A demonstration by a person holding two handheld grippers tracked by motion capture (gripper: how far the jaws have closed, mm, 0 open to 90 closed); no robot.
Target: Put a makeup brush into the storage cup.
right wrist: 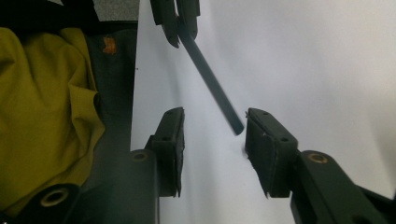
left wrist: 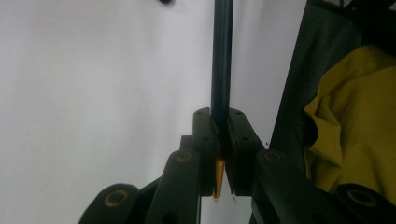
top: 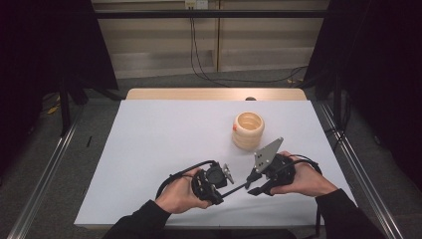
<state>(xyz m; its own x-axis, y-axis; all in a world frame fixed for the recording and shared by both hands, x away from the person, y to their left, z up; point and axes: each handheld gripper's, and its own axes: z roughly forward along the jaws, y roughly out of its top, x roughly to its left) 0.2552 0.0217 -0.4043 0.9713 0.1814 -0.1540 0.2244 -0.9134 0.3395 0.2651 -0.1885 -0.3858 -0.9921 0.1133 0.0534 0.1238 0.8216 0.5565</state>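
Observation:
A thin dark teal pencil (left wrist: 221, 56) with a golden tip is pinched upright between the pads of my left gripper (left wrist: 223, 121), which is shut on it. In the high view the left gripper (top: 221, 193) sits near the table's front edge and the pencil (top: 235, 188) runs right toward my right gripper (top: 252, 183). In the right gripper view the pencil's (right wrist: 210, 79) free end lies between the jaws of the right gripper (right wrist: 215, 123), close to the right pad. The pads stand apart and do not press on it. The left gripper (right wrist: 180, 18) shows at the top.
A cream ribbed ring stack (top: 248, 130) stands on the white table cover (top: 159, 149), behind the right hand. Yellow cloth (right wrist: 42, 102) hangs past the table's front edge. Metal rails (top: 45, 169) run along both sides of the table.

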